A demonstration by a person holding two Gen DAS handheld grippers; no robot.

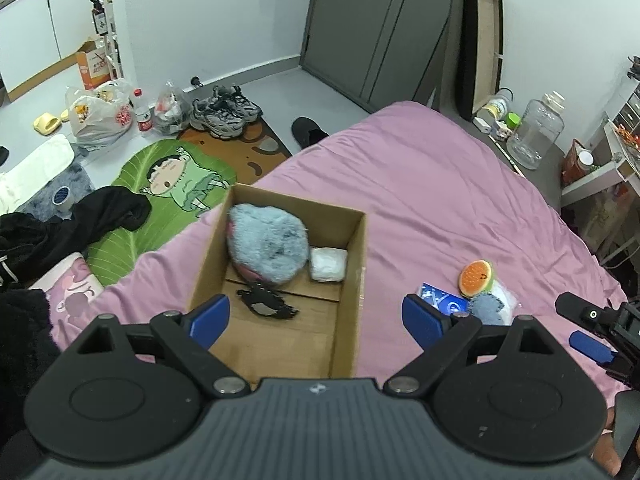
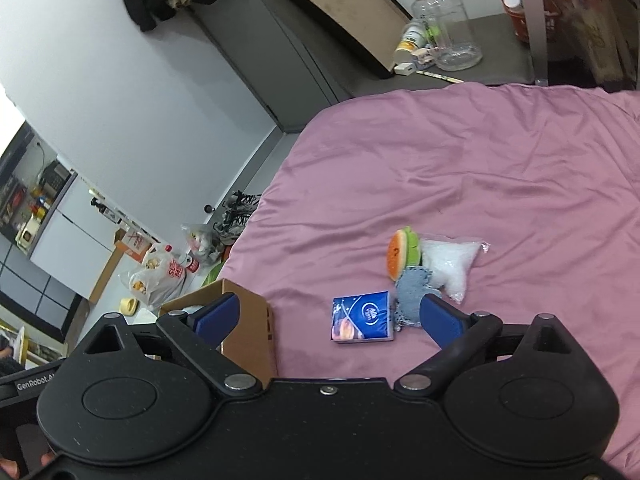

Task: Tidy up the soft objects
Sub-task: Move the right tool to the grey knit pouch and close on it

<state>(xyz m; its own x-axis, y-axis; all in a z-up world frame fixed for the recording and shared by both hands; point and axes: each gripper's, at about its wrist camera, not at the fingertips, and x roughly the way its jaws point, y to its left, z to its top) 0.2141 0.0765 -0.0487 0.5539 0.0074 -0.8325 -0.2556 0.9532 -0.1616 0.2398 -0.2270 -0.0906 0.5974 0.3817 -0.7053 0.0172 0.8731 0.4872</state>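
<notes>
A cardboard box (image 1: 356, 280) sits on the pink bed (image 1: 440, 200). Inside it lie a fluffy grey-blue plush (image 1: 266, 246), a white packet (image 1: 329, 264) and a small black patch (image 1: 266, 302). My left gripper (image 1: 316, 316) hovers open above the box's near end, nothing between its fingers. To the right on the bed lie a blue tissue pack (image 2: 362, 316), an orange-and-green plush slice (image 2: 402, 254), a blue-grey knitted piece (image 2: 412, 286) and a clear bag of white filling (image 2: 450, 266). My right gripper (image 2: 330, 316) stands open above the tissue pack, not touching it.
The floor left of the bed holds a green cartoon mat (image 1: 168, 188), black clothes (image 1: 80, 224), plastic bags (image 1: 100, 114) and sneakers (image 1: 224, 110). A large clear jar (image 1: 536, 132) stands on a ledge beyond the bed. The box's corner (image 2: 248, 320) shows under my right gripper's left finger.
</notes>
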